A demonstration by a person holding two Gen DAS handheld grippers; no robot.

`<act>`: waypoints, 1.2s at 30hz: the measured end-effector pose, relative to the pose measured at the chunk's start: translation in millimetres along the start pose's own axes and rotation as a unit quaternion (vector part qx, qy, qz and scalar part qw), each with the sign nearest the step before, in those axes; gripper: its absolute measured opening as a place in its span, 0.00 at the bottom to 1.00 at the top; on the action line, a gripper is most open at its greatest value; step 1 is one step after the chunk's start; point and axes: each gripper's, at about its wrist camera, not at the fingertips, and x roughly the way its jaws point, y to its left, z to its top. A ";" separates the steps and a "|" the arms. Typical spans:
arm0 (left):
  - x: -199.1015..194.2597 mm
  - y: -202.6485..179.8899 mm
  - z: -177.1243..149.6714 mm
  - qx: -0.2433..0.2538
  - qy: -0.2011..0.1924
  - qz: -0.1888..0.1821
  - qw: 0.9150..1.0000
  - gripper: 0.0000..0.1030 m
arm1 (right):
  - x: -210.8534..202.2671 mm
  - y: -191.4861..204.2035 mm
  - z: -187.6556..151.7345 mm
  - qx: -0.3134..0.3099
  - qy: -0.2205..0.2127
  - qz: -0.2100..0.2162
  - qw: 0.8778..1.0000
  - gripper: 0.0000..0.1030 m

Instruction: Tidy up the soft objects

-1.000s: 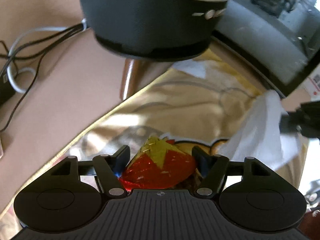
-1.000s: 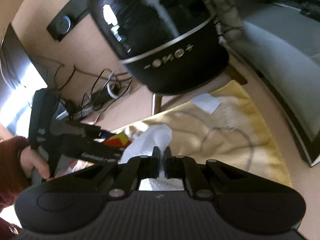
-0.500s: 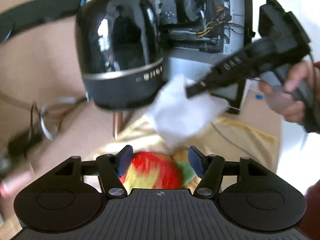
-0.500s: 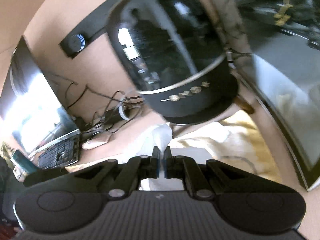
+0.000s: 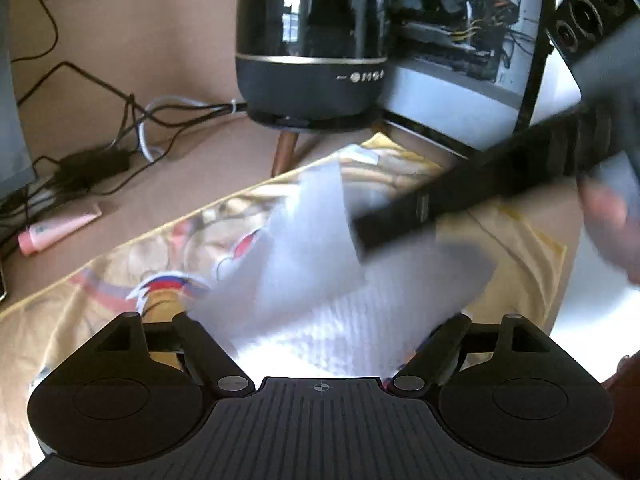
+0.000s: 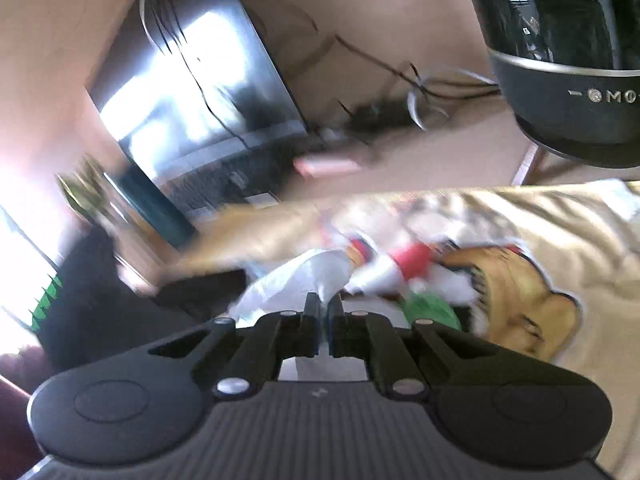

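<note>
White cloth (image 6: 304, 280) hangs pinched between the closed fingers of the right gripper (image 6: 324, 312), ahead of the left gripper (image 5: 320, 336), whose jaws stand wide apart, empty, above the yellow printed fabric (image 5: 516, 240).

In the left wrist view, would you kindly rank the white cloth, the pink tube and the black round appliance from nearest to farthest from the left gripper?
1. White cloth: directly ahead, reaching between the left gripper's spread fingers.
2. Pink tube: far left, lying on the table.
3. Black round appliance: at the back, centre, standing on wooden legs.
</note>
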 end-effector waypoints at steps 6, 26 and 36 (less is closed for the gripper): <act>1.4 -1.9 3.8 0.003 0.000 0.000 1.000 0.82 | -11.3 -30.3 -9.8 0.036 -0.006 -0.062 0.997 0.05; 64.5 -30.6 65.0 0.163 0.088 -0.076 0.980 0.90 | -46.3 -89.2 -31.9 0.110 -0.055 -0.173 0.977 0.05; 115.2 -19.3 81.1 0.154 0.208 -0.123 0.958 0.62 | -84.0 -112.5 -33.2 0.167 -0.123 -0.170 0.963 0.05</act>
